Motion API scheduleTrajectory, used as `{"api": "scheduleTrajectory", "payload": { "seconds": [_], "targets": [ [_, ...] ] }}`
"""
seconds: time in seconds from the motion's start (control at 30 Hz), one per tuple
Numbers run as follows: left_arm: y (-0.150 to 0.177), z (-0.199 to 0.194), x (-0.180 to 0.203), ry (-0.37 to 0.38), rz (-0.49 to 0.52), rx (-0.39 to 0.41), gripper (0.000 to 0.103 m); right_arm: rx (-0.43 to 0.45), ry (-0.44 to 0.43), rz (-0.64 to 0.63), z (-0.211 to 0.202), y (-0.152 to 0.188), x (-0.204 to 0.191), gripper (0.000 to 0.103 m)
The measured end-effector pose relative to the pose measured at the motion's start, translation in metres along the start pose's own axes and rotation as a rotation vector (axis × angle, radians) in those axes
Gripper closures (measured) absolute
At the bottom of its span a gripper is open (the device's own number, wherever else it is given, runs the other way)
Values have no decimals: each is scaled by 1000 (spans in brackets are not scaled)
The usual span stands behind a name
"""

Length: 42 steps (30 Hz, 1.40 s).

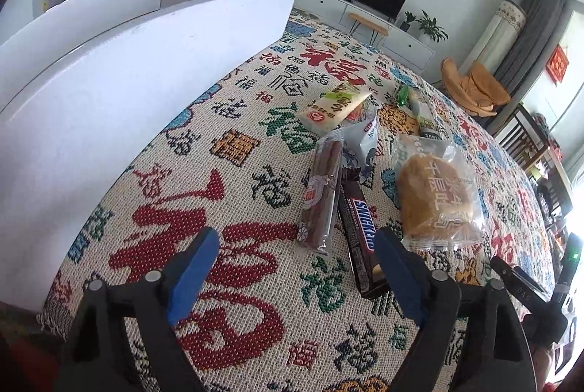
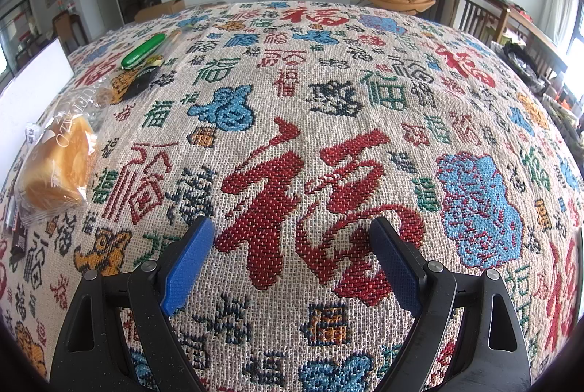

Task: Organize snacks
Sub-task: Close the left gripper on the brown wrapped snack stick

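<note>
left wrist view: left hand-held gripper (image 1: 295,246) low in frame, fingers apart, nothing between them; snickers bar (image 1: 359,227) and brown stick pack (image 1: 323,187) just above it at centre; bread pack (image 1: 438,195) to the right; white box (image 1: 146,63) upper left

right wrist view: right hand-held gripper (image 2: 292,238) fingers apart over bare tabletop (image 2: 328,81); bread far left edge

step: looks like lining up on a snack

next: probably drop onto the snickers bar, then close
</note>
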<state>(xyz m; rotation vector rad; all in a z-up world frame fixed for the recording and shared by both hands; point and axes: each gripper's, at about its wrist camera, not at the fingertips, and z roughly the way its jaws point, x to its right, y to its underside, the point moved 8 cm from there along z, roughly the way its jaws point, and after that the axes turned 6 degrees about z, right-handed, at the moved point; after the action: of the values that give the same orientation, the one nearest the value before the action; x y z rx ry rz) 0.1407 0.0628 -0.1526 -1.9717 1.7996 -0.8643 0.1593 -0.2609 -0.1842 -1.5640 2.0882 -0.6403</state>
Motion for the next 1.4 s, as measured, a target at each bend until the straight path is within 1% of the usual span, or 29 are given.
{"api": "scheduleTrajectory", "payload": {
  "seconds": [0.03,0.1,0.13,0.17,0.2,0.23,0.27,0.3,0.37,0.4,0.43,0.5,0.53,0.6,0.63,0.67,0.7,0.73,0.77,0.8,0.87,0.9,0.93,1.03,1.13,1.17,1.2,1.27,1.4],
  "targets": [
    [-4,6,5,-22,50,-13,29,0,0,0,0,0,0,14],
    [-10,21,12,-55,131,-45,45,0,0,0,0,0,0,14],
    [-11,29,14,-52,152,-68,49,0,0,0,0,0,0,14],
    [-10,38,16,-37,163,-96,55,0,0,0,0,0,0,14],
    [-10,43,17,-34,171,-108,58,0,0,0,0,0,0,14],
    [-12,43,18,-46,190,-82,61,0,0,0,0,0,0,14],
    [-12,44,17,-54,198,-88,70,1,0,0,0,0,0,14],
    [-12,43,15,-45,193,-79,86,0,0,0,0,0,0,14],
    [-9,38,9,4,138,-85,85,0,0,0,0,0,0,14],
    [-6,34,5,7,113,-96,85,0,0,0,0,0,0,14],
    [-1,29,2,3,97,-111,85,0,0,0,0,0,0,14],
    [10,21,2,-21,99,-152,85,0,0,0,0,0,0,14],
    [14,18,2,-32,100,-158,84,0,0,0,0,0,0,14],
    [18,16,0,-53,89,-168,80,0,0,0,0,0,0,14],
    [18,16,0,-59,91,-160,80,0,0,0,0,0,0,14],
    [18,17,0,-63,94,-156,76,0,0,0,0,0,0,14],
    [17,17,1,-63,96,-148,68,1,0,0,0,0,0,14],
    [16,18,2,-61,98,-140,64,1,0,0,0,0,0,14],
    [16,19,4,-66,104,-131,54,0,0,0,0,0,0,14],
    [17,19,5,-89,118,-126,38,1,1,-1,0,0,0,14],
    [19,23,2,-184,146,-142,15,1,1,-1,0,0,0,14],
    [20,24,1,-202,153,-148,15,1,1,-1,0,0,0,14],
    [20,26,1,-189,150,-155,15,1,1,-1,0,0,0,14],
    [20,25,-3,-180,133,-154,15,1,0,0,0,0,0,14],
    [22,26,-2,-193,145,-160,15,1,1,0,0,0,0,14],
    [22,27,-1,-202,156,-165,13,1,1,0,0,0,0,14],
    [23,28,0,-208,164,-171,8,1,1,0,0,0,0,14],
    [24,30,-1,-221,160,-178,4,1,1,0,0,0,0,14],
    [24,30,-3,-220,153,-181,3,1,1,0,0,0,0,14]
  ]
}}
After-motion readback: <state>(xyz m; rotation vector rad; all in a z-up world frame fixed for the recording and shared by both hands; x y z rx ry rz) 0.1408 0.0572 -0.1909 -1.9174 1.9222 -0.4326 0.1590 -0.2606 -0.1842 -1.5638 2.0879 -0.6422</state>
